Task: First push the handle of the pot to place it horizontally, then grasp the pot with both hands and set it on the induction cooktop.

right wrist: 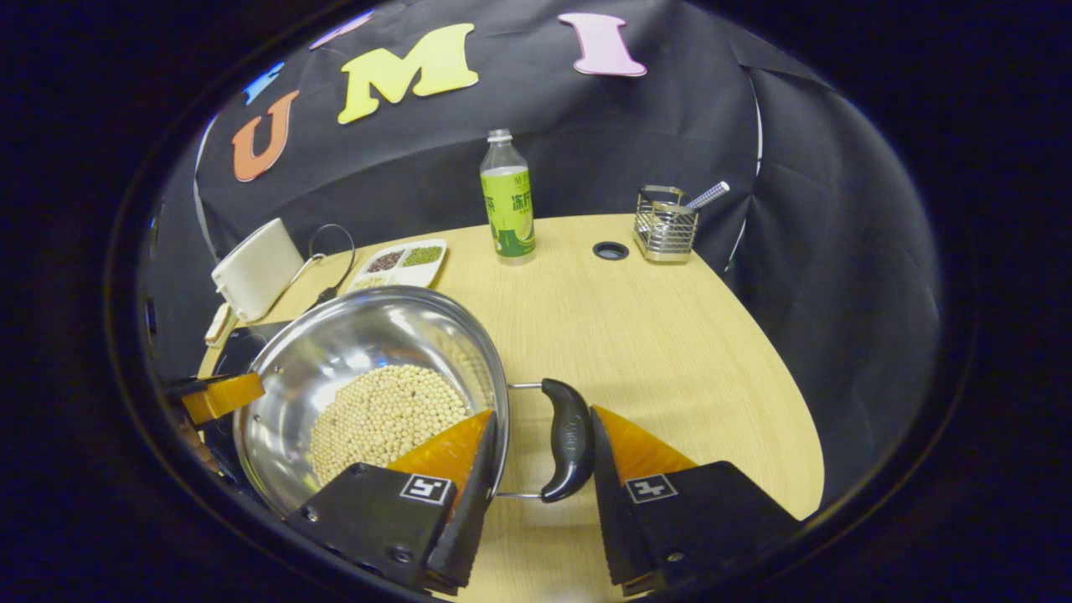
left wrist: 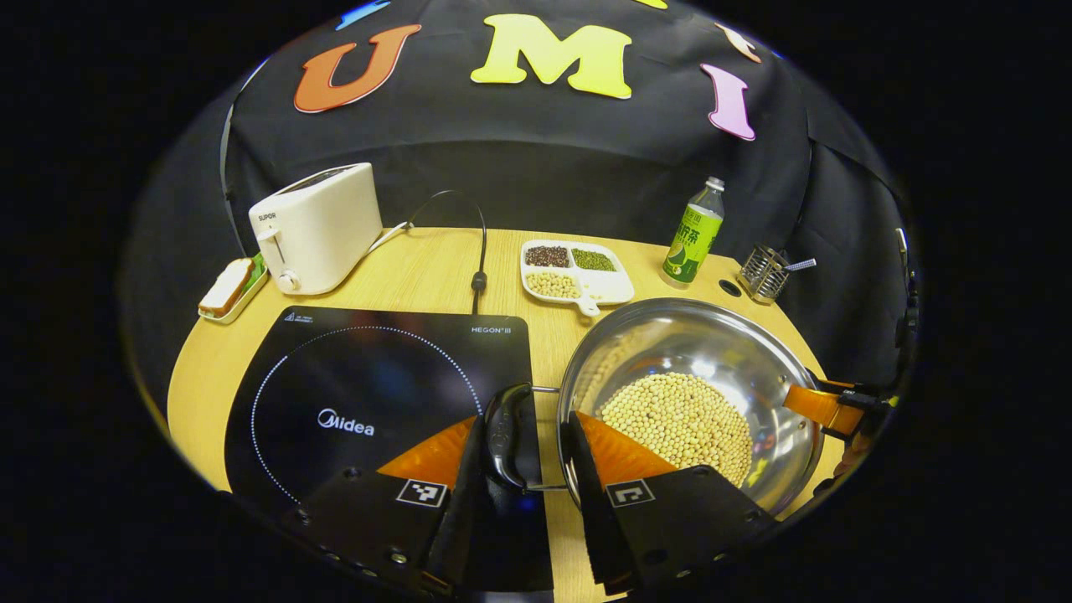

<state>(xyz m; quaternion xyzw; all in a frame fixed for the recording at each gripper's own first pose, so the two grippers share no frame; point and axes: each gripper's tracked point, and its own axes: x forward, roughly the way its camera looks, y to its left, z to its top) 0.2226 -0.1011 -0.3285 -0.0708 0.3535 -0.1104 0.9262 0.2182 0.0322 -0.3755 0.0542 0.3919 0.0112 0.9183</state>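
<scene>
A steel pot [left wrist: 695, 343] holding soybeans [left wrist: 678, 419] stands on the wooden table just right of the black induction cooktop [left wrist: 368, 377]. In the left gripper view my left gripper [left wrist: 528, 419] is open, its fingers straddling the pot's black left handle [left wrist: 509, 435], one finger over the cooktop's edge, the other by the rim. In the right gripper view my right gripper [right wrist: 543, 413] is open around the pot's [right wrist: 352, 335] black right handle [right wrist: 569, 435], which lies close to the outer finger. Each view shows the other gripper across the pot [left wrist: 825, 409] [right wrist: 222, 395].
A white toaster [left wrist: 318, 226] and a small tray with bread [left wrist: 230, 286] stand at the back left. A divided dish of beans [left wrist: 578, 272], a green bottle [left wrist: 693, 234] and a wire holder [left wrist: 764, 272] line the back. A black cable [left wrist: 480, 251] trails behind the cooktop.
</scene>
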